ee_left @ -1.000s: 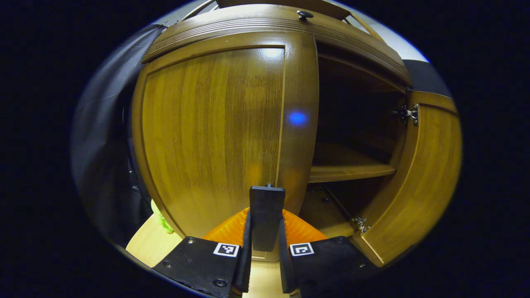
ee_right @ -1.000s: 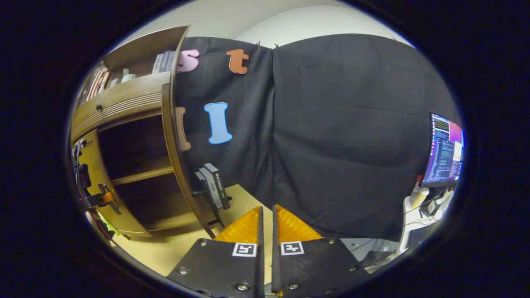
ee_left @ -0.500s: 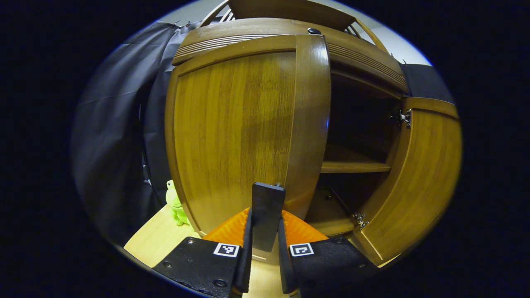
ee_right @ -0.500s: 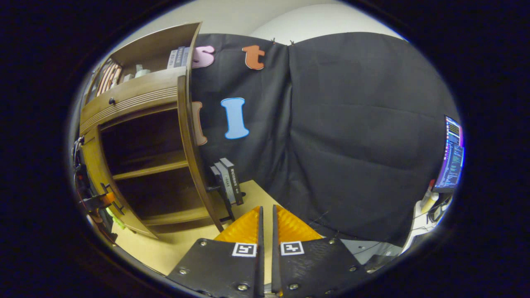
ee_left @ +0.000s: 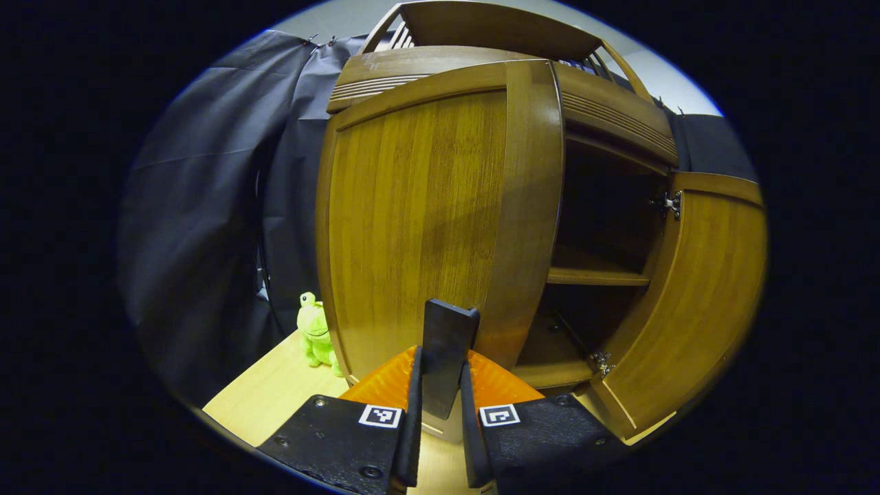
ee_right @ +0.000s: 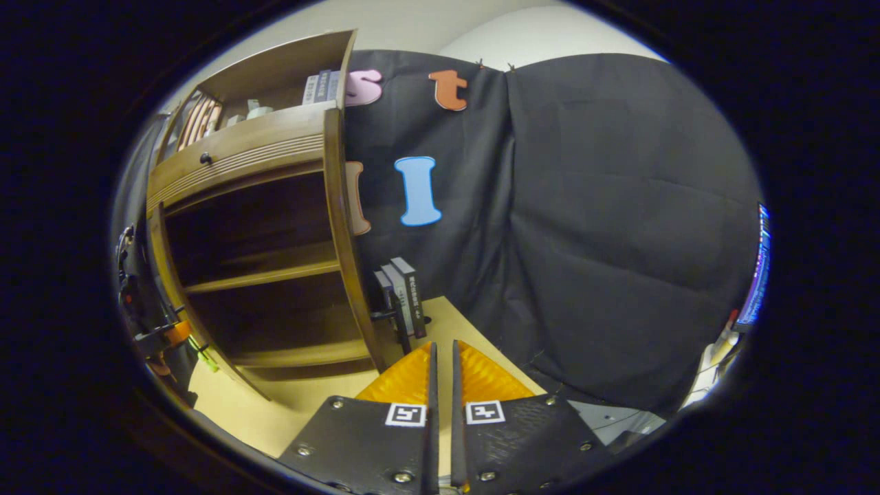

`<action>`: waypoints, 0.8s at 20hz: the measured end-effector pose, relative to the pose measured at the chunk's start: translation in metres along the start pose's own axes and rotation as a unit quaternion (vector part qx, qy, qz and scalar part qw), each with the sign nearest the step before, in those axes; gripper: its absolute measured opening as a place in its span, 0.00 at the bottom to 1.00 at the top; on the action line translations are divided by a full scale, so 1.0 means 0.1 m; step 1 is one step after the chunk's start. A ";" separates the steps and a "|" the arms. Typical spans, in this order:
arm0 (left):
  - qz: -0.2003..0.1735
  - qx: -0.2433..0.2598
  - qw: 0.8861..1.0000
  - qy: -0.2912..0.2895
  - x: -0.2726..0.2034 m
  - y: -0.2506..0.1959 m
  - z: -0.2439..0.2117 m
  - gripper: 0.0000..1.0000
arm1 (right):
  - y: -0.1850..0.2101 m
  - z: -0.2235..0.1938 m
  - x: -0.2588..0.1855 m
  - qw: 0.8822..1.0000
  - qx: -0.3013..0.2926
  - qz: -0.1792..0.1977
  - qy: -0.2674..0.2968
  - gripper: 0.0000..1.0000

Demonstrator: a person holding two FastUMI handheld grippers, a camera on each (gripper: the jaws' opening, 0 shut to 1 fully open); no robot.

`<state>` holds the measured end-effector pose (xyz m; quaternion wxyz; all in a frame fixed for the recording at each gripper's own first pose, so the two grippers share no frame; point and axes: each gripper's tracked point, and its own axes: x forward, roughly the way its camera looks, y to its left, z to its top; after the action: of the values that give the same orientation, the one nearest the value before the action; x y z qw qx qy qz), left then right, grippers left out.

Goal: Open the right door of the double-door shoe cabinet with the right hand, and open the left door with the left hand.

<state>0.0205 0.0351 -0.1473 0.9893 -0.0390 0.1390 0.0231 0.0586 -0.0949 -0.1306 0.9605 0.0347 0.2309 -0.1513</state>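
1. My left gripper (ee_left: 440,385) is clamped on the dark handle (ee_left: 447,350) of the left door (ee_left: 426,220), which has swung wider than a second ago; the green frog toy (ee_left: 314,328) now shows beside it.
2. The right door (ee_left: 701,302) stands fully open on the shoe cabinet (ee_right: 261,240).
3. My right gripper (ee_right: 441,385) is closed on nothing, well clear of the cabinet, and has turned slightly.
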 end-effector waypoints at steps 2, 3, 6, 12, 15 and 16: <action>0.001 -0.009 1.000 0.000 -0.05 0.05 -0.01 0.27 | 0.11 -0.02 0.02 1.000 -0.005 0.014 0.002 0.07; 0.002 -0.009 1.000 0.000 -0.07 0.08 -0.02 0.28 | 0.17 -0.04 0.03 1.000 -0.008 0.020 0.005 0.07; 0.010 -0.003 1.000 -0.004 -0.16 0.15 -0.02 0.25 | 0.28 -0.08 0.06 0.999 -0.013 0.034 0.011 0.07; 0.023 -0.008 1.000 -0.007 -0.32 0.34 -0.04 0.22 | 0.43 -0.17 0.07 0.998 -0.015 0.052 0.024 0.07; 0.033 -0.009 0.999 -0.007 -0.40 0.44 -0.04 0.19 | 0.50 -0.22 0.07 0.997 -0.016 0.063 0.030 0.07; 0.037 -0.010 0.999 -0.005 -0.43 0.47 -0.06 0.17 | 0.54 -0.24 0.08 0.997 -0.017 0.067 0.032 0.07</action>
<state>-0.0250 0.0802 -0.1444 0.9880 -0.0440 0.1347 0.0615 0.0717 -0.0423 -0.1558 0.9611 0.0386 0.2612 -0.0811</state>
